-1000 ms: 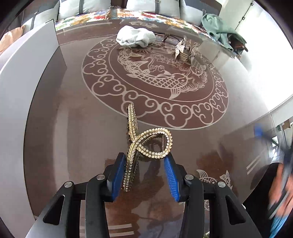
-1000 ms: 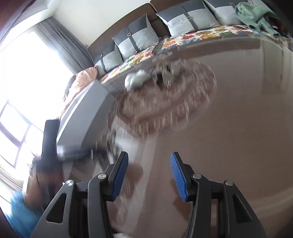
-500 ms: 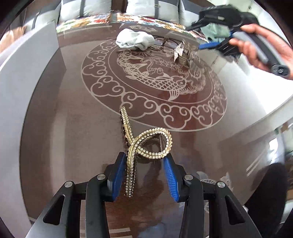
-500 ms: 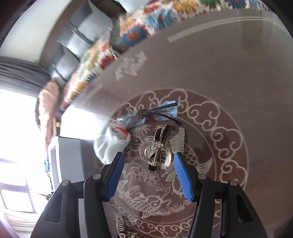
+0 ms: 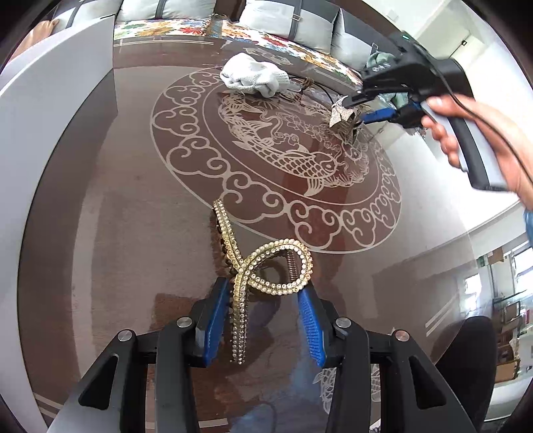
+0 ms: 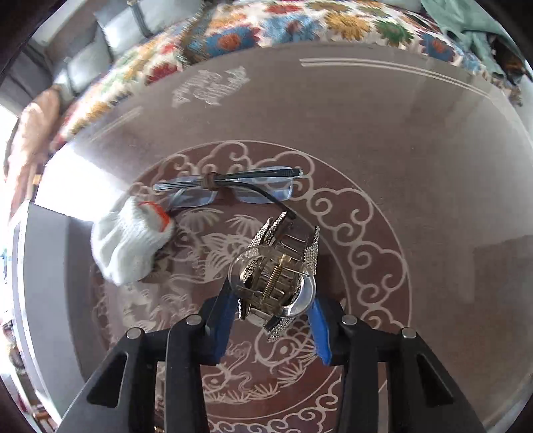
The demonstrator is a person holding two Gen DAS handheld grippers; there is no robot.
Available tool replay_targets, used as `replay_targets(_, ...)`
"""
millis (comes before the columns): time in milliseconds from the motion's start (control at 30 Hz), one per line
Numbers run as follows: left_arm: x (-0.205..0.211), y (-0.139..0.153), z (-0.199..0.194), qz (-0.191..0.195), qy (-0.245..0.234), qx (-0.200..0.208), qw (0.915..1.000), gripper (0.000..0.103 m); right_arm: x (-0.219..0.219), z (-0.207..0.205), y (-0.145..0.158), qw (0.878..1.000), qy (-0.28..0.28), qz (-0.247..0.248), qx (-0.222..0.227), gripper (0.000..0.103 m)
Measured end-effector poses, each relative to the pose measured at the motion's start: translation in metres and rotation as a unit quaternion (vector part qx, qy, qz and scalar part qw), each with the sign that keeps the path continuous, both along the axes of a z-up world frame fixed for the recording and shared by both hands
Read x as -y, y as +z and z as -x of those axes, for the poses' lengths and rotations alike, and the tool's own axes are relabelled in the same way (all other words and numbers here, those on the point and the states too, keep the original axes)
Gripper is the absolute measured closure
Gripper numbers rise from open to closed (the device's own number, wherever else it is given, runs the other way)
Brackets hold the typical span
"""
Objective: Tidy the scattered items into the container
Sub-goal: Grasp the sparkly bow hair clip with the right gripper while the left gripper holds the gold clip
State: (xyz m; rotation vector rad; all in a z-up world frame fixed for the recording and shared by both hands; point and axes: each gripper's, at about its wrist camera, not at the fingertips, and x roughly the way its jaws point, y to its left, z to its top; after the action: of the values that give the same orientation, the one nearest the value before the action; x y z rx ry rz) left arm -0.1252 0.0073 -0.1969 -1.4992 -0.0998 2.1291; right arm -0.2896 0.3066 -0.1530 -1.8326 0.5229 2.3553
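A gold rhinestone hair claw [image 5: 263, 269] lies on the round glass table between the open fingers of my left gripper [image 5: 265, 319]; the left pad [image 5: 218, 316] is against its long arm. My right gripper [image 6: 271, 319] is open around a silver rhinestone hair claw [image 6: 276, 276] on the table; in the left wrist view this gripper [image 5: 363, 108] reaches the same claw [image 5: 343, 118]. A white knit glove [image 6: 130, 243] and glasses [image 6: 230, 186] lie beyond. The grey container [image 5: 50, 110] stands at the left.
The table [image 5: 133, 186] has an etched fish and cloud pattern. A sofa with a floral cover [image 6: 266, 23] and grey cushions runs behind the table. A green cloth [image 6: 466, 23] lies on the sofa at the right.
My right gripper swung in from the table's right side and came down around the silver hair claw. My left gripper stayed at the gold claw, which turned slightly.
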Motion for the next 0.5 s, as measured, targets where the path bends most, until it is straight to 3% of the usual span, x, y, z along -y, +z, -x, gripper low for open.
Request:
replay_targets(167, -0.003, 0.012, -0.005, -0.004, -0.005, -0.032, 0.9995, 0.062, -0.007, -0.055, 0.013, 0.998, 0.021, 0.033, -0.057, 0.062)
replay_targets(333, -0.010, 0.018, -0.013, 0.021, -0.013, -0.058, 0.9980, 0.063, 0.006, -0.154, 0.026, 0.990, 0.054, 0.037, -0.127, 0.062)
replay_targets(500, -0.011, 0.031, -0.025, 0.029, -0.013, -0.102, 0.9943, 0.063, 0.006, -0.251, 0.018, 0.984, 0.023, 0.053, -0.167, 0.062)
